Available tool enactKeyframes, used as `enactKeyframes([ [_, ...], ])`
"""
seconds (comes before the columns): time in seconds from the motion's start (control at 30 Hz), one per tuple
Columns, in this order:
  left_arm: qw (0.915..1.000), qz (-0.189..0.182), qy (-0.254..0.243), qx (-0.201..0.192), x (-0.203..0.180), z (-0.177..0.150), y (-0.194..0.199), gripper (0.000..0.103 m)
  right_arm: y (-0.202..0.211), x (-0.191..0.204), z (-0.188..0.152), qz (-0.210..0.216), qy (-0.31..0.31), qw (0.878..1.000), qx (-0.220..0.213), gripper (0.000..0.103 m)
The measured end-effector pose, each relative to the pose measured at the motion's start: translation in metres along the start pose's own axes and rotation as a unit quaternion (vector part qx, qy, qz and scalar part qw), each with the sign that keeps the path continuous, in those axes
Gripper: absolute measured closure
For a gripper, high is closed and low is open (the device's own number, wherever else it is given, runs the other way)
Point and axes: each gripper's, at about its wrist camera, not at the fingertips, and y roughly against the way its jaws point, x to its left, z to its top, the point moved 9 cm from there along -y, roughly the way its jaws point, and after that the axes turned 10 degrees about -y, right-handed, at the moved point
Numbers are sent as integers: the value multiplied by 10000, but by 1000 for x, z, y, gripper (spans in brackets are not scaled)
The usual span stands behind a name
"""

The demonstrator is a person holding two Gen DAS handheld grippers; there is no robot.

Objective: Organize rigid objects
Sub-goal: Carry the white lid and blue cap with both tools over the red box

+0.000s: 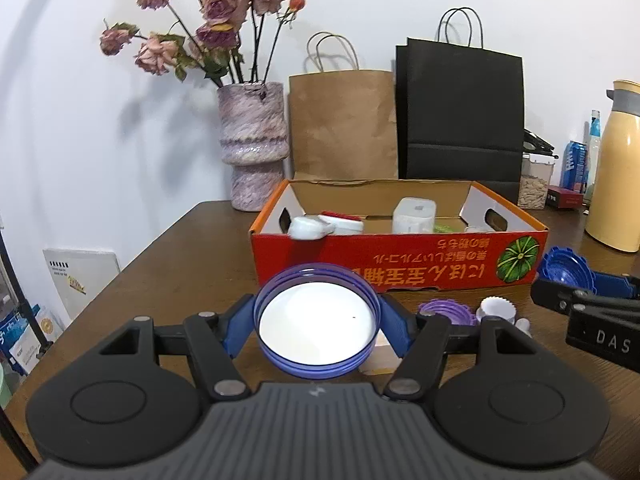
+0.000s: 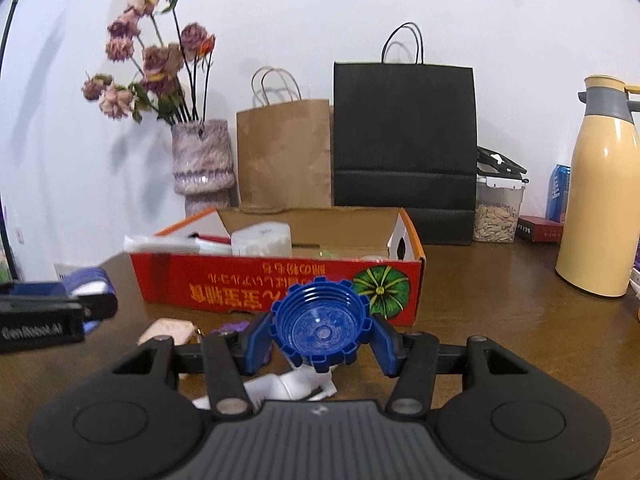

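Left wrist: brown wooden table (image 1: 168, 280), white wall (image 1: 400, 0) behind.

even, bright indoor light; soft flower shadows on the white wall (image 1: 80, 80); fisheye bending and dark corners; slight blur

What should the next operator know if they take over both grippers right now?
Left gripper: shut on a purple-rimmed lid, held up facing the red cardboard box.
Right gripper: shut on a blue toothed cap, also in front of the box.
Done: a white container and other white pieces are in the box.
Left: box both held lids, then the purple cap and small white cap on the table.
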Motion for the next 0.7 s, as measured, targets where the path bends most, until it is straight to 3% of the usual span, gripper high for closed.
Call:
enactKeyframes([
  [0.7, 9984, -22, 275, -485, -16, 67, -5, 35, -11, 6, 36, 186, -164, 9987, -446, 51],
])
